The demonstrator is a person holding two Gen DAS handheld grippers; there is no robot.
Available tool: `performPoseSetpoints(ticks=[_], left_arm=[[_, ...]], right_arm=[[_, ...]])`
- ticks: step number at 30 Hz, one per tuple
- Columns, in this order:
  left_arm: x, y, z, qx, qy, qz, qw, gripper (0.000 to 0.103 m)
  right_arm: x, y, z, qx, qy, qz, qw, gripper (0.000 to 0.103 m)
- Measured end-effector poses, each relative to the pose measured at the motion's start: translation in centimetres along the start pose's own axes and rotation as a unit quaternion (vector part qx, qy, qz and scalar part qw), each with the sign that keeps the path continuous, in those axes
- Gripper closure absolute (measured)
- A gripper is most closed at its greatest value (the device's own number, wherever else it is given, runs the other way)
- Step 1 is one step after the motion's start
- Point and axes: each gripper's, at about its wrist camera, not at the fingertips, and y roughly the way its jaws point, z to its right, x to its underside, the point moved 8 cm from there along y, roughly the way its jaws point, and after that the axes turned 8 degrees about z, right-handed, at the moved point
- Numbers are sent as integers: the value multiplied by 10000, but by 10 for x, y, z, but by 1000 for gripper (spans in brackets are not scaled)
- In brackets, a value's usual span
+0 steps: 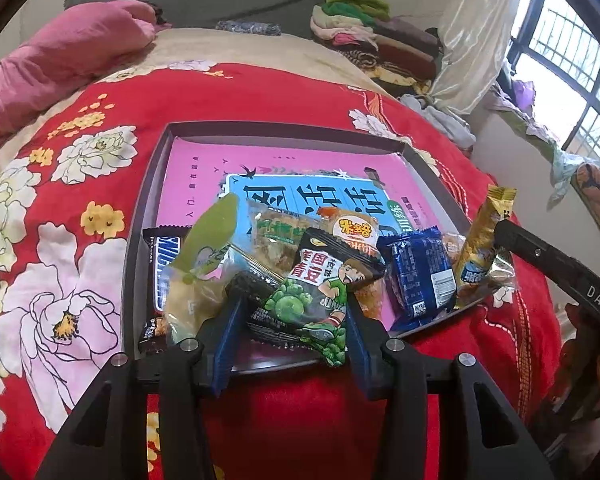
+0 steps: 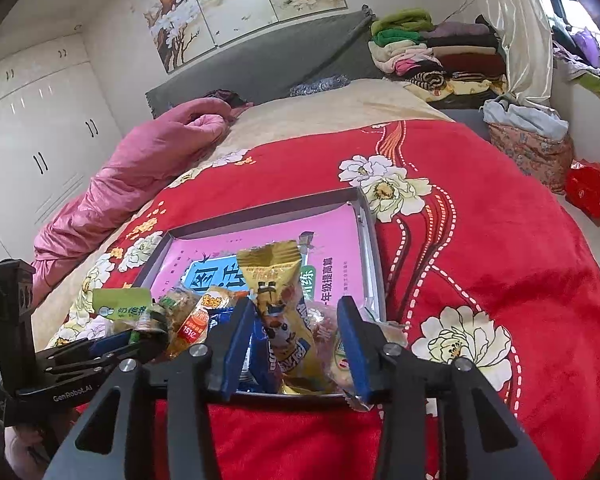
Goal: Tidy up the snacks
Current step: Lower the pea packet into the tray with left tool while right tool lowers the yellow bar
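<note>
Spreading under everything, the red floral blanket carries the shallow grey tray, the landmark here, and the tray seems meant as the one place where the snacks get gathered. A pink booklet lines the tray floor, and all the packets sit bunched along the tray's near edge, its far half bare. The left gripper stands at that near edge, its 2 blue pads pressed on either side of the green pea packet, a dark pouch with a cartoon boy and green peas, probably to lift or shift it. At the tray's near right corner the right gripper has its jaws parted, pads clear of the gold packet leaning between them, so it looks freshly set down. A blue wrapper lies beside it.
</note>
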Motion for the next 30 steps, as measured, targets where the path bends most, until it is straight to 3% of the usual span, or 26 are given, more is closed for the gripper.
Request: performPoseSetpoints(ticks=[17,21,30], left_arm=[[-5,-11,6,51,165,99,9998,40],[-8,-15,8,117,180,144,9997,31],[-13,-30,15,151,250,302,9991,28]], right_arm=[[-2,-10,-4,40,-94,115,9999,59],[-4,-12,-4,71,-111,157,9998,56],[-5,-23,-13,107,-292,281,9991,51]])
